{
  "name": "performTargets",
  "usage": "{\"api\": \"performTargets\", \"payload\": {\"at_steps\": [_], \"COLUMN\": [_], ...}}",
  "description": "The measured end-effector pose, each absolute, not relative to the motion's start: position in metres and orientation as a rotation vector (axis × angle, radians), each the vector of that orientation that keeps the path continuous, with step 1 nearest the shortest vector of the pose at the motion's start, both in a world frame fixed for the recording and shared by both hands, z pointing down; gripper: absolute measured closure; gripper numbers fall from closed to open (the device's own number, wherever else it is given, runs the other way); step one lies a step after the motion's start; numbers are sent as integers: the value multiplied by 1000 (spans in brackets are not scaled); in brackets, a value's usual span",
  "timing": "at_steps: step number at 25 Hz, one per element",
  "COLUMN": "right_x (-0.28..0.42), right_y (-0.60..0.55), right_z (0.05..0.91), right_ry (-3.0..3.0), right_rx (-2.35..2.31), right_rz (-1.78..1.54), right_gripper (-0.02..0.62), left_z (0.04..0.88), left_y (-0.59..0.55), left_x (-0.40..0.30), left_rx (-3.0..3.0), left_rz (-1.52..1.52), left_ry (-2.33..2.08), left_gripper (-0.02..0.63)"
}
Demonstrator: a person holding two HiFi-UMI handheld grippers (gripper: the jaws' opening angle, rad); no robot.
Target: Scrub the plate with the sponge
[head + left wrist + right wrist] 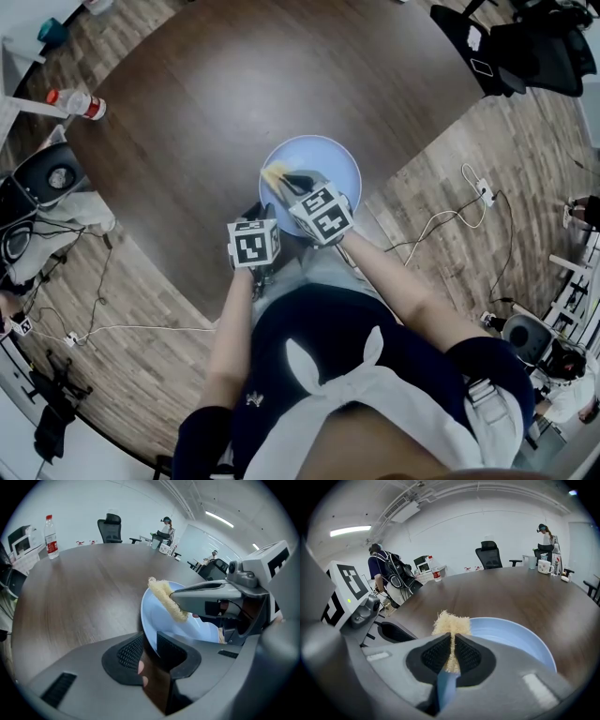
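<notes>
Blue plate (161, 620) rim sits pinched between left gripper (150, 649) fingers, while right gripper (451, 652) fingers squeeze the sponge (451, 623).

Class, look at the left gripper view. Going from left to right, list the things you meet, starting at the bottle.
Water bottle → black office chair → sponge → marker cube. The plate is left out because it overlaps the sponge.
</notes>
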State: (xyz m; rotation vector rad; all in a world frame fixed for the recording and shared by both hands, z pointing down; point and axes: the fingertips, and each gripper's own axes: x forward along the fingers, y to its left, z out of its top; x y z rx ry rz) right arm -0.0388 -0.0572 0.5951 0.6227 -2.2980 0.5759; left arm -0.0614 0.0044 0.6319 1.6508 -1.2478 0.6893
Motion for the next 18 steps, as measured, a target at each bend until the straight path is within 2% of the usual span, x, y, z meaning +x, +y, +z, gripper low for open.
{"api": "performTargets", "payload": {"at_steps": [18], "right_x": [-52], "right_y": [-56], "right_z": [613], "right_ry": [-2261], "right_rx": [528], "right_rz": [557], "right_gripper": [572], "left_z": [636], "left_y": [-4], "left_x": [-62], "left_rx": [1610], "left_rz": [713], "left_ry": [-1322], "left_gripper": [552]}}
